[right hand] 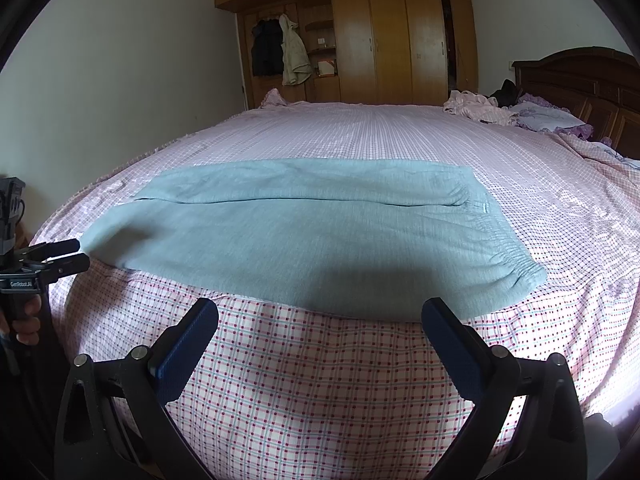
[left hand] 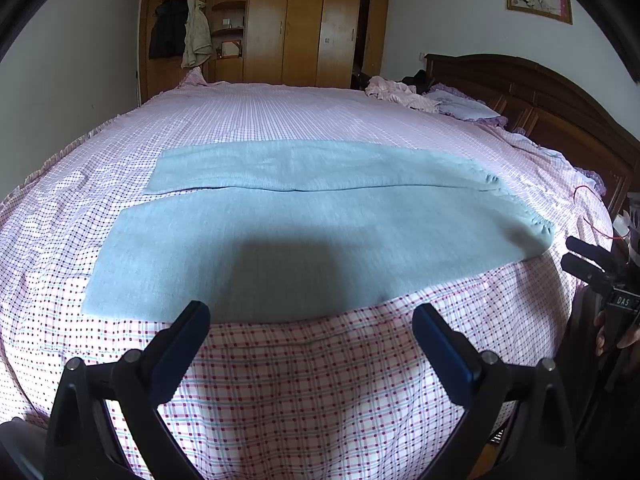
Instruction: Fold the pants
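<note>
Blue pants [left hand: 304, 236] lie flat near the checked bedspread's [left hand: 320, 380] edge.

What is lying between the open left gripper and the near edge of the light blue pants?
Only bare checked bedsheet lies between the left gripper and the pants; the left wrist view shows it.

Your left wrist camera looks forward between its spread tongs [left hand: 311, 322] from the near edge of the bed [left hand: 280, 380], low and close, facing the wardrobe [left hand: 288, 28] on the far wall. Your right wrist camera sits just beside it, further toward the headboard [right hand: 580, 80], aimed the same way. Both views share the blue pants [left hand: 300, 232] laid crosswise, the checked bedspread and the wardrobe, and each catches the other tool at its edge.
</note>
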`<state>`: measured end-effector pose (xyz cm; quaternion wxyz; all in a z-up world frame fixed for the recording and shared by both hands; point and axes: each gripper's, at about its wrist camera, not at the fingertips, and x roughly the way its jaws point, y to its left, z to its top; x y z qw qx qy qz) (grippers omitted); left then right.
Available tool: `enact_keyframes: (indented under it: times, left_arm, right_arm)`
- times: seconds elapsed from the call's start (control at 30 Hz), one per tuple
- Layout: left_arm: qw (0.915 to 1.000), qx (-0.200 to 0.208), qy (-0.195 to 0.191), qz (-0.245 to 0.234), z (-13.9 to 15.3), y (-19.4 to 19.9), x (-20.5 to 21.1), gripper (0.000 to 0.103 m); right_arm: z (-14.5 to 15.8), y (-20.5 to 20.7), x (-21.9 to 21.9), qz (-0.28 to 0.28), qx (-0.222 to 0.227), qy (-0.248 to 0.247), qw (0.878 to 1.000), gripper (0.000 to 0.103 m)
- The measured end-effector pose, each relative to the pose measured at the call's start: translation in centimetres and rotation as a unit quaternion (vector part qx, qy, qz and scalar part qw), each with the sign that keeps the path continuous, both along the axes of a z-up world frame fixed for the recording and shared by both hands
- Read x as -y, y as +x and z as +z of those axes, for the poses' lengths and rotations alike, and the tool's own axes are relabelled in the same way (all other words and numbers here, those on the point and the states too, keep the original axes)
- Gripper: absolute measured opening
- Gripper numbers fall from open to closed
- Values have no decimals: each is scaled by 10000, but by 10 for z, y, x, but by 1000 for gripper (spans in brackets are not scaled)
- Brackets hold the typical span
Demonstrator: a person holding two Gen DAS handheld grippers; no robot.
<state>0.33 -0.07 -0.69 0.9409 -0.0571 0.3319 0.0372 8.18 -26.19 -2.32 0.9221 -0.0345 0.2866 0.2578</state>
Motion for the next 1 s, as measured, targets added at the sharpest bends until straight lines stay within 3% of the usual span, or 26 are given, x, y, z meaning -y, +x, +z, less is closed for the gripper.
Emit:
enact_keyframes:
  times: [0.13,0.23,0.33,0.47,0.73,0.9,1.0]
  left_arm:
    - [10000,-2,-11,12,0,0,-1,103]
    - [9999,-74,-103,-18,6,5,-4,103]
    - [9997,6,-182,-185,27,19,-12,103]
    - [9994,140,56,-325,58,49,-27,103]
    - [9940,-203,718,-799,78,155,-42,103]
    - [9843,-582,1189,-1164,55,239,-39,103]
    - [9783,-843,1332,-1348,33,284,-40,103]
  right_arm:
    - [0,2,0,-17,-53,3,10000,98]
    - [4,13,4,65,-214,284,9993,98]
    - [19,31,10,146,-134,671,9975,98]
    - [46,62,8,475,25,839,9953,98]
    - [92,175,-39,1101,186,181,9936,95]
    - [70,251,-85,1885,-9,-479,9809,91]
    - [43,288,-110,2322,-257,-974,9674,79]
